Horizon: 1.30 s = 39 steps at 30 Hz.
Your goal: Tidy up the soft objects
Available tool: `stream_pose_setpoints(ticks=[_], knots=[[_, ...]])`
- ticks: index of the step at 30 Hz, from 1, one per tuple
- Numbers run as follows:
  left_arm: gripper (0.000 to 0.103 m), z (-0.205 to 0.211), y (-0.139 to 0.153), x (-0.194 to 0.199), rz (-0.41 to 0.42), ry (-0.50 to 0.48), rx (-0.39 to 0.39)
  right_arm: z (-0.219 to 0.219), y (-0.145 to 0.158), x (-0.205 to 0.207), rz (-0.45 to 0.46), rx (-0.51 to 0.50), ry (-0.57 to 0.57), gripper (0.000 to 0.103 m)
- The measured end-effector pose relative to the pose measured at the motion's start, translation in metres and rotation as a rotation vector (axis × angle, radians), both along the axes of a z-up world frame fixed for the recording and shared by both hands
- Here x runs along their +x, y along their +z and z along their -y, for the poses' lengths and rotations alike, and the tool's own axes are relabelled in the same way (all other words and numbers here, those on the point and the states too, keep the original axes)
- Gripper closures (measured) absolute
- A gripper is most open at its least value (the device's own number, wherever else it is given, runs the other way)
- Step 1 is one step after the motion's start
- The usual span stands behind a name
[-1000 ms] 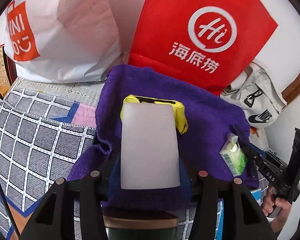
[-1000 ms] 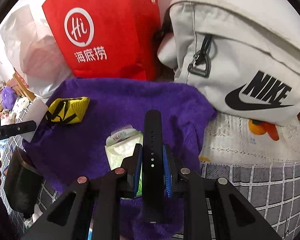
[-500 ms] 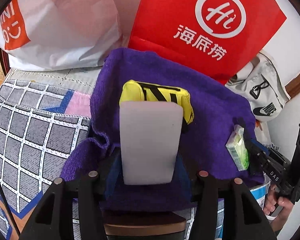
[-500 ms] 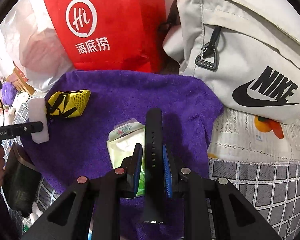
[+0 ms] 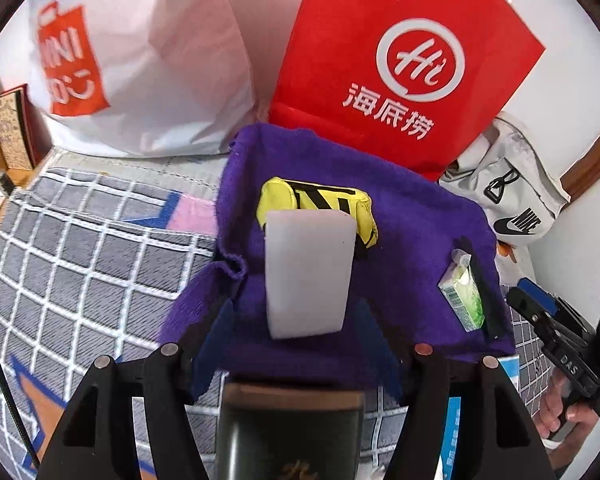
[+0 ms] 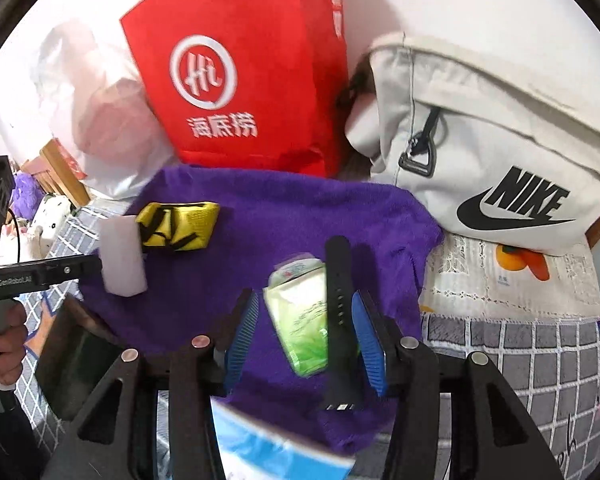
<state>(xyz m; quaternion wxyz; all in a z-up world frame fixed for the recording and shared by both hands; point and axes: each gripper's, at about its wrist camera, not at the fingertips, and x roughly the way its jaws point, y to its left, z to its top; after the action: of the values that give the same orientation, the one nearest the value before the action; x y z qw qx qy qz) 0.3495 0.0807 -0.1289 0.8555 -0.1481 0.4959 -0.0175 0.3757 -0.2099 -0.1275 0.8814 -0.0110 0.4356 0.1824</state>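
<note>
Take the purple towel (image 5: 416, 232) as your landmark. Behind it, your way is blocked by the red Haidilao bag (image 5: 404, 64), the white Miniso bag (image 5: 140, 60) on its left and the grey Nike bag (image 6: 496, 152) on its right. On the towel, the white sponge block (image 5: 308, 272), yellow pouch (image 5: 320, 200), green tissue pack (image 6: 304, 320) and black watch strap (image 6: 338, 300) take up room; bare purple lies between pouch and tissue pack. Left of the towel, the checked cover (image 5: 80, 260) is open.

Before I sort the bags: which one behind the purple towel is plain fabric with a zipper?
The pale grey canvas Nike bag; the red bag and white bag have none.
</note>
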Motion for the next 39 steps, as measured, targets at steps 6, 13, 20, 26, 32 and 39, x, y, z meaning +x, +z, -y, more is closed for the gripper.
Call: stream_pose_setpoints(ticks=[6, 13, 20, 26, 32, 39], knots=[[0.039, -0.002, 0.030, -0.036, 0.070, 0.005, 0.030, 0.000, 0.027, -0.041, 0.028, 0.011, -0.010, 0.054], [0.039, -0.006, 0.048, -0.084, 0.123, -0.003, 0.024, -0.005, 0.047, -0.103, 0.070, 0.039, -0.011, 0.044], [0.039, -0.014, 0.039, -0.130, 0.120, 0.001, 0.024, -0.014, 0.045, -0.155, 0.055, 0.077, 0.017, 0.044], [0.039, -0.023, 0.012, -0.160, 0.077, 0.005, 0.011, -0.030, 0.029, -0.183, 0.041, 0.061, 0.068, 0.044], [0.040, -0.021, -0.014, -0.181, 0.064, -0.054, 0.020, -0.036, 0.012, -0.200, 0.025, 0.056, 0.077, 0.044], [0.055, -0.014, -0.040, -0.184, 0.059, -0.122, 0.022, -0.031, -0.003, -0.210, 0.012, 0.050, 0.055, 0.044]])
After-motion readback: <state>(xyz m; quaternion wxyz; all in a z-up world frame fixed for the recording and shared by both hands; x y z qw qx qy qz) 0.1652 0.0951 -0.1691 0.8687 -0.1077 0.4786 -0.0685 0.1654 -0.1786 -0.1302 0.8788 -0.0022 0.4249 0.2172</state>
